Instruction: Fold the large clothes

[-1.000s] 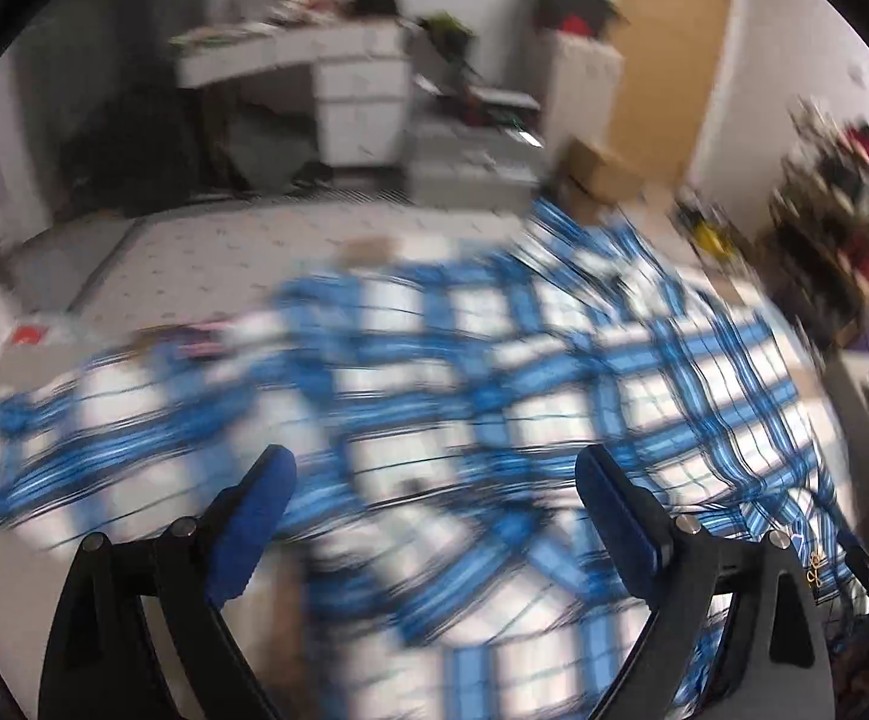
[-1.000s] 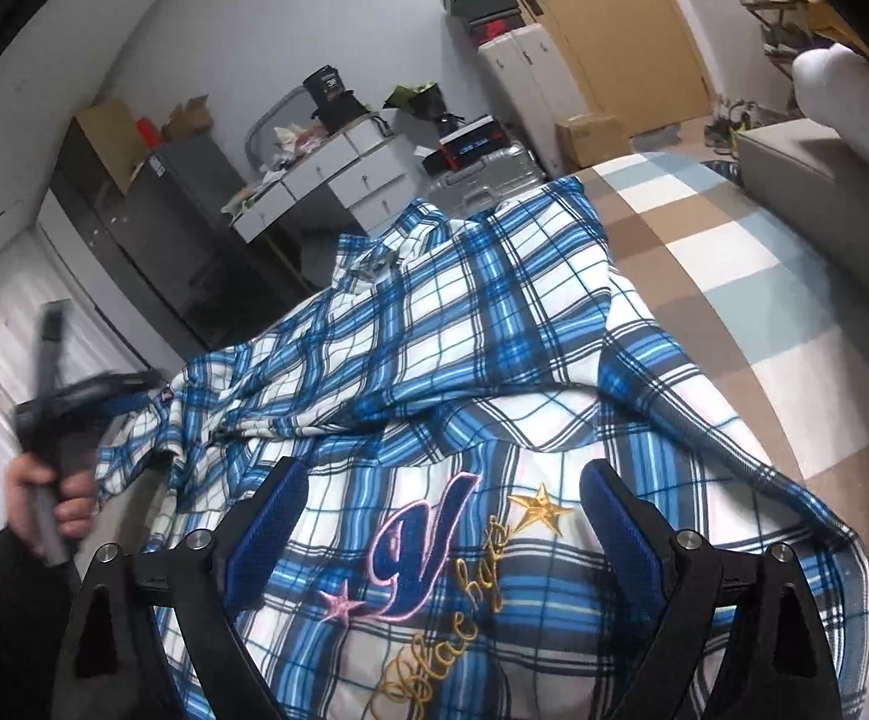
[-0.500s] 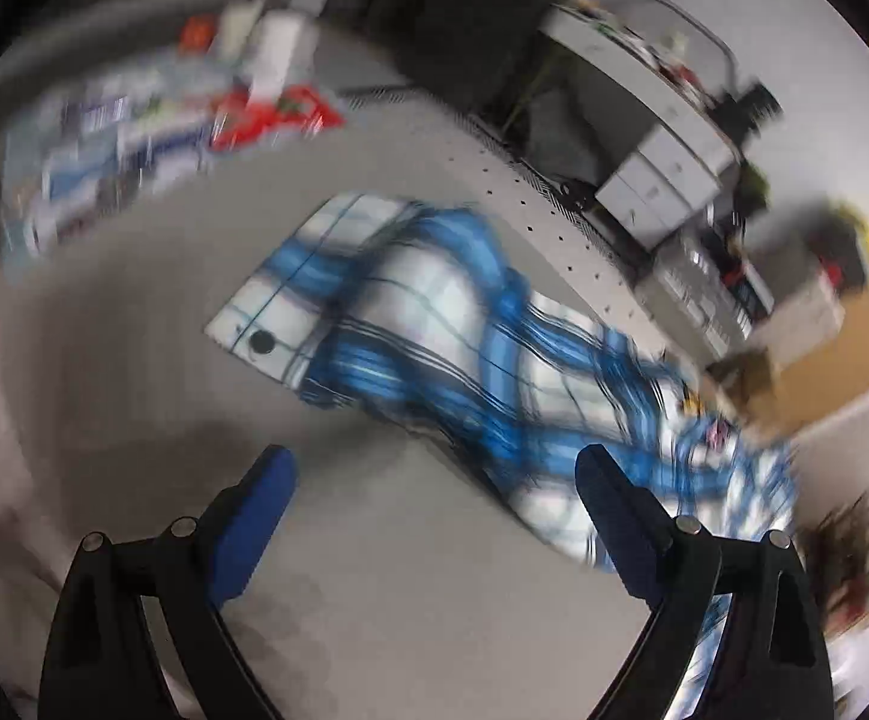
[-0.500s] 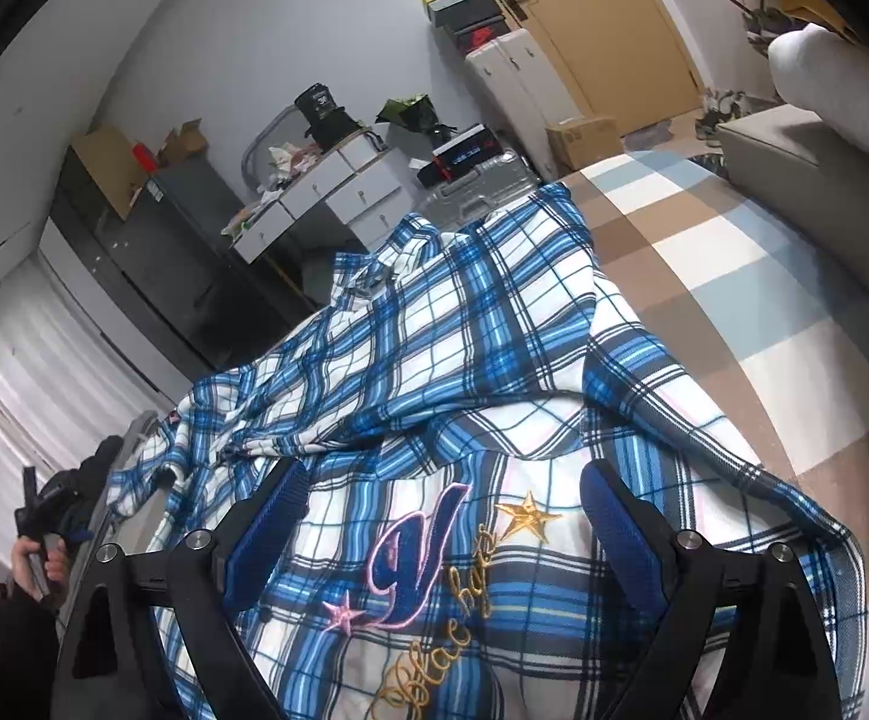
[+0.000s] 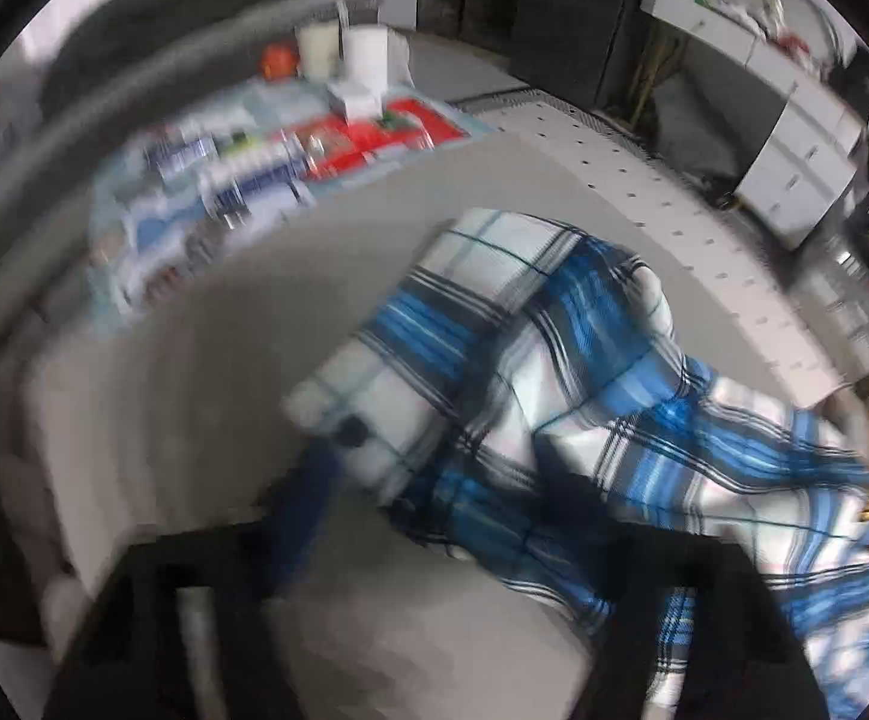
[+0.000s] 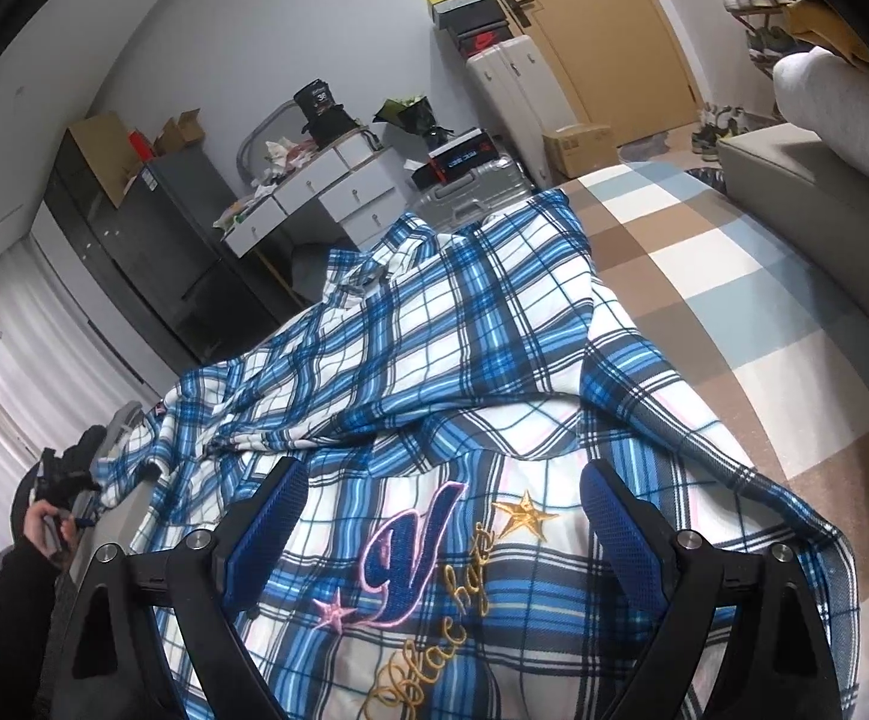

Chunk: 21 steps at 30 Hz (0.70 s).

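Your left gripper (image 5: pixel 434 504) has swung onto the blue-and-white plaid shirt's (image 6: pixel 434 372) sleeve cuff (image 5: pixel 368 402), fingers blurred, spacing unclear; right gripper (image 6: pixel 434 516) fingers wide; nothing folded.

1. The left wrist view is heavily motion-blurred; the left tool (image 5: pixel 434 492) smears into dark streaks, and the plaid shirt (image 5: pixel 554 372) loses its fine lines.
2. The right wrist view is sharp: the embroidery on the shirt (image 6: pixel 434 360) reads crisply.
3. Soft, even indoor light; the curtains (image 6: pixel 8 372) glow pale at left.
4. Fisheye bending curves the door (image 6: pixel 602 30); black vignette rings both frames.
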Each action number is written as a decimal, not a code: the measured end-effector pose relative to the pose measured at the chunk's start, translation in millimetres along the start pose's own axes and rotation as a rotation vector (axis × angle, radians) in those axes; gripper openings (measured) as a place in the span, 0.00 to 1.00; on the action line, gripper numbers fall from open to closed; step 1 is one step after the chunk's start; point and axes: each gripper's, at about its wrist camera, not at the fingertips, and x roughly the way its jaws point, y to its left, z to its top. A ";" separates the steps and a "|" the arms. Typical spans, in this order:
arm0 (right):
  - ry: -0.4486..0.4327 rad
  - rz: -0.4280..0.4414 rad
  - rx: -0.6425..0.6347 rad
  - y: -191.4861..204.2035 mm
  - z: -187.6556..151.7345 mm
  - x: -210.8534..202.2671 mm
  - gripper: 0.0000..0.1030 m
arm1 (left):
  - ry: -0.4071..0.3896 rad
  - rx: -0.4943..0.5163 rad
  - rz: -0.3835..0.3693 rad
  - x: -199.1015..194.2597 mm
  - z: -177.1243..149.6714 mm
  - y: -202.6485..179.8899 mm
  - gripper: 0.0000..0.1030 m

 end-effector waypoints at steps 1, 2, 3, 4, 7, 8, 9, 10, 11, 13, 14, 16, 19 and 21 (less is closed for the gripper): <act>0.000 0.002 0.002 -0.6 0.1 -0.1 0.91 | -0.006 0.013 -0.023 -0.3 0.2 0.7 0.18; 0.000 0.004 0.003 -1.0 0.1 -0.3 0.91 | -0.001 0.011 -0.022 0.6 2.0 2.7 0.15; 0.001 0.005 0.004 -1.2 0.3 -0.2 0.91 | 0.006 0.008 -0.028 -0.3 1.5 5.0 0.13; 0.002 0.007 0.003 -1.3 0.4 -0.1 0.91 | 0.001 0.020 -0.035 -3.1 1.5 6.2 0.07; 0.003 0.007 -0.003 -0.4 -0.1 0.2 0.91 | -0.075 0.017 -0.032 -20.1 2.0 11.8 0.04; 0.003 0.007 -0.006 0.2 -0.3 0.1 0.91 | -0.107 0.014 -0.049 -29.0 2.7 15.0 0.04; 0.003 0.007 -0.010 0.7 -0.4 0.1 0.91 | -0.145 0.010 -0.065 -39.7 2.9 19.1 0.04; 0.003 0.005 -0.012 1.3 -0.8 0.2 0.91 | -0.202 0.018 -0.080 -58.3 1.2 22.8 0.04; 0.003 0.003 -0.014 2.0 -1.1 0.4 0.91 | -0.238 0.024 -0.091 -66.0 2.1 24.3 0.04; 0.005 0.002 -0.017 2.6 -1.2 0.8 0.91 | -0.334 0.056 -0.132 -99.4 -3.1 22.5 0.04; 0.004 0.002 -0.017 2.8 -1.2 0.8 0.91 | -0.390 0.087 -0.157 -118.1 -8.1 18.5 0.04; 0.004 -0.003 -0.015 2.7 -1.2 1.3 0.91 | -0.500 0.173 -0.224 -151.9 -25.1 7.2 0.04; 0.004 -0.004 -0.010 1.8 -0.9 1.4 0.91 | -0.614 0.397 -0.395 -183.3 -69.5 -15.0 0.04; 0.003 -0.007 -0.007 1.1 -1.0 0.7 0.91 | -0.612 0.554 -0.481 -184.1 -99.7 -29.9 0.04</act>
